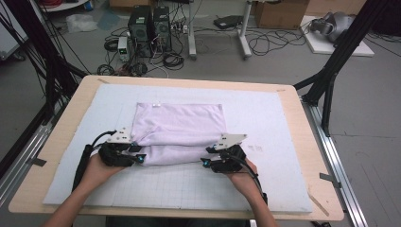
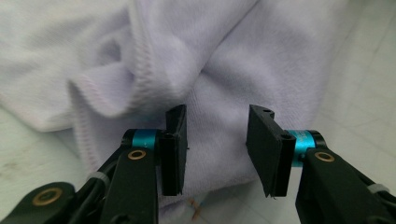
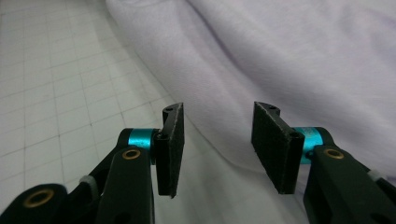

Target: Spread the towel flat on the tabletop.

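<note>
Folded towel (image 1: 177, 132) lies mid-frame on the mat (image 1: 283, 123). Left gripper (image 1: 137, 153) at its lower-left corner, right gripper (image 1: 206, 158) at lower-right; both part open, jaws apart, gripping nothing.

We've got a soft, fuzzy lilac towel (image 1: 177, 130) here, terry-looking cloth with a stitched hem. It's on a matt white grid-printed mat (image 1: 265, 184) over a pale wooden tabletop (image 1: 326, 189). Our left gripper (image 2: 217, 140) has matt black, slightly rough pads and shiny teal metal collars.
</note>
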`<state>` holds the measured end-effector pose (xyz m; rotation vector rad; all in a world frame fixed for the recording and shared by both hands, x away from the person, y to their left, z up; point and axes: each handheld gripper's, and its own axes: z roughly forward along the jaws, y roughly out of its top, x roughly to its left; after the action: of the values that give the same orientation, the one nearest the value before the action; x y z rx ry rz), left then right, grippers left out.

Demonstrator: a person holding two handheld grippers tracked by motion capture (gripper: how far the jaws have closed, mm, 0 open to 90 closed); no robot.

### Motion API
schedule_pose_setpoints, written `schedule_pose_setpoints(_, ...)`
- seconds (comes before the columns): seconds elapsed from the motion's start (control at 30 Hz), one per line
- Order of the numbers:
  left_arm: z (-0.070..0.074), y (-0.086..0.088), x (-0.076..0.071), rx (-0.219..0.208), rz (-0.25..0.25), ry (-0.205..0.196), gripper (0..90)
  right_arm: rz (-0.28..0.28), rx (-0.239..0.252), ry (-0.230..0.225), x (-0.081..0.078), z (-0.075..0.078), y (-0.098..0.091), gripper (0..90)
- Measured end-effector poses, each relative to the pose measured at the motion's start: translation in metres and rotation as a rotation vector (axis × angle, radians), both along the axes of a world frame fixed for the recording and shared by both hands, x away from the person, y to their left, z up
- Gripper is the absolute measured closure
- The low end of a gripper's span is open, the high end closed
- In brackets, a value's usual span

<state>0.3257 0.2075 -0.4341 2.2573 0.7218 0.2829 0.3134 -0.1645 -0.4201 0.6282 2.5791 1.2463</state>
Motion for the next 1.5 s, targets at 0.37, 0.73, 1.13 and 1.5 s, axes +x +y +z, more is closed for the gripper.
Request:
schedule_pose_setpoints(0.37,0.005,-0.004,-0.005,-0.025,-0.036,0.023,87.1,0.029,-0.049,0.026,0.013,-0.017,0.014,83.4)
schedule_pose_setpoints(0.73,0.050,0.003,-0.051,-0.155,-0.102,-0.047,87.6,0.095,-0.011,-0.034,-0.024,0.033,-0.017,84.6)
schedule_pose_setpoints(1.13,0.054,-0.012,-0.035,-0.153,-0.073,-0.073,87.4,0.074,-0.012,-0.025,-0.013,0.058,-0.036,84.1)
schedule_pose_setpoints(1.5,0.010,-0.027,0.030,-0.105,0.074,0.001,86.3,-0.084,0.017,0.111,0.063,0.004,-0.024,81.5)
